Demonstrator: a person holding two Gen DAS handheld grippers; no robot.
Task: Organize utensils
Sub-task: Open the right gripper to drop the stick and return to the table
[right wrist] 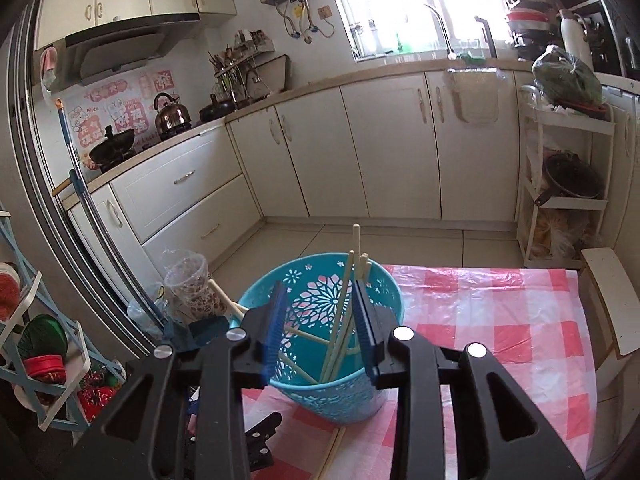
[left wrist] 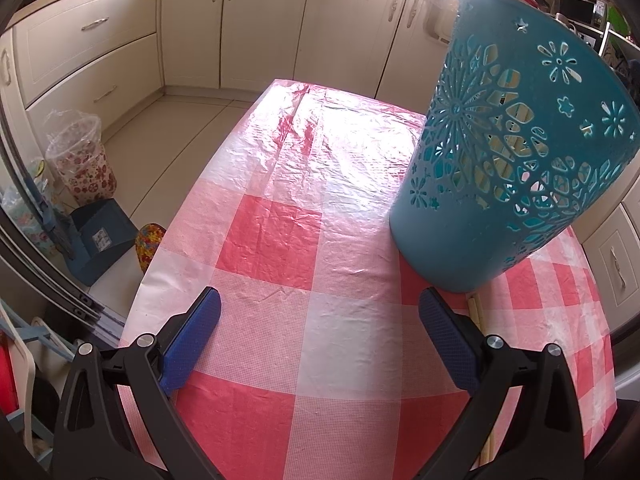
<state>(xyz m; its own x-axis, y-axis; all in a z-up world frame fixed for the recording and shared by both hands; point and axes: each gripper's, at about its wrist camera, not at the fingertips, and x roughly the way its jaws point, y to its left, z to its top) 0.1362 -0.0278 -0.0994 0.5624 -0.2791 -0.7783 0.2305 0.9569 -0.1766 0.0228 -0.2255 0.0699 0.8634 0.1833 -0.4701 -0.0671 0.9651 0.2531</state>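
Note:
A teal cut-out plastic basket (left wrist: 512,152) stands on the red-and-white checked tablecloth (left wrist: 304,208), right of my left gripper (left wrist: 320,312). That gripper is open and empty, low over the cloth. A pale chopstick (left wrist: 478,312) lies on the cloth beside its right finger, at the basket's foot. In the right wrist view the basket (right wrist: 344,396) holds several pale chopsticks (right wrist: 347,304) leaning inside. My right gripper (right wrist: 320,296) is open above the basket's mouth, holding nothing. A pair of chopsticks (right wrist: 334,446) lies on the cloth by the basket.
Cream kitchen cabinets (right wrist: 320,160) line the far walls. A flowered bin (left wrist: 82,160) and a blue box (left wrist: 98,240) stand on the floor left of the table. A white rack (right wrist: 568,188) stands at the right. The left gripper's black frame (right wrist: 260,436) shows below.

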